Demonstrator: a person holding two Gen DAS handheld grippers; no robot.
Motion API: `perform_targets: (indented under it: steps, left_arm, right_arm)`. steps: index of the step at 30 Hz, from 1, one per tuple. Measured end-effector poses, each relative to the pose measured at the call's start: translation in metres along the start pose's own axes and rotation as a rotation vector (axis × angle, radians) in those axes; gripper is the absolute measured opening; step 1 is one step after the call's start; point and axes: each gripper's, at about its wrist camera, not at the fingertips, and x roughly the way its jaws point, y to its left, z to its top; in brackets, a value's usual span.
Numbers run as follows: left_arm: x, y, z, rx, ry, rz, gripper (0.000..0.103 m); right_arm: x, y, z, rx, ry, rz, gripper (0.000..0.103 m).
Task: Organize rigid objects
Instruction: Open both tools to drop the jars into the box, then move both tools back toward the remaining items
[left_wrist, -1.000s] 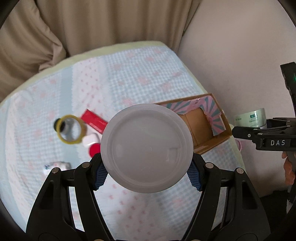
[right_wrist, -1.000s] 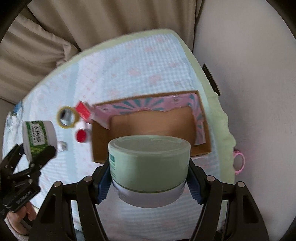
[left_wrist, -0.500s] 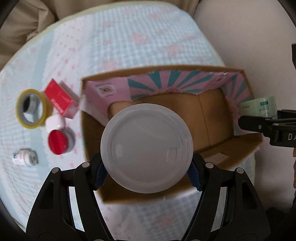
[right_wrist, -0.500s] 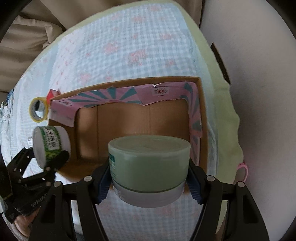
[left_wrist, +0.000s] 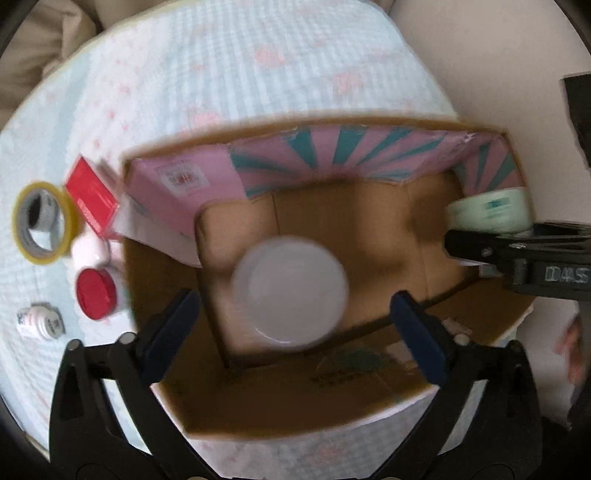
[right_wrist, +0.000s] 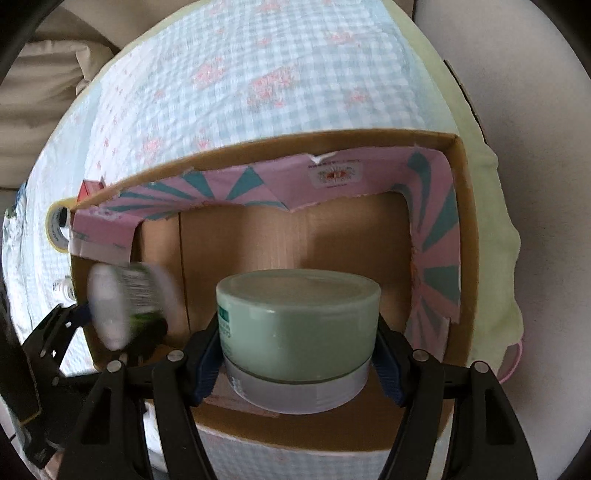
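My left gripper (left_wrist: 293, 321) is open above the cardboard box (left_wrist: 369, 221). The white jar with the green label (left_wrist: 290, 291) is blurred, free of the fingers, inside the box mouth; it also shows in the right wrist view (right_wrist: 125, 302). My right gripper (right_wrist: 297, 354) is shut on a pale green jar (right_wrist: 297, 325), held over the box's (right_wrist: 463, 229) near edge. That jar also shows in the left wrist view (left_wrist: 487, 214).
Left of the box on the checked cloth (left_wrist: 240, 66) lie a yellow tape roll (left_wrist: 42, 227), a red box (left_wrist: 90, 199), a red-lidded jar (left_wrist: 96, 293), a white lid (left_wrist: 90, 251) and a small white bottle (left_wrist: 38, 319). A wall (right_wrist: 535, 110) is right.
My left gripper has opened and let go of the white jar, which drops into the box. Both grippers have moved in over the box.
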Motion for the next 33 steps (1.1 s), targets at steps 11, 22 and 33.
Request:
perform_targets:
  steps: [11,22,33]
  left_arm:
    - [-0.029,0.012,-0.02,-0.018,-0.025,0.042,0.103]
    - [-0.098,0.036,-0.047,-0.026,-0.107,0.04,0.103]
    - [-0.192,0.098,-0.11,-0.031,-0.188,0.077,0.103]
  right_arm:
    - [-0.022,-0.007,-0.022,0.027,-0.076,0.01,0.103]
    - [-0.078,0.015,-0.051,0.02,-0.16,0.02,0.103]
    - [-0.13,0.081,-0.101,-0.036,-0.273,0.003,0.103]
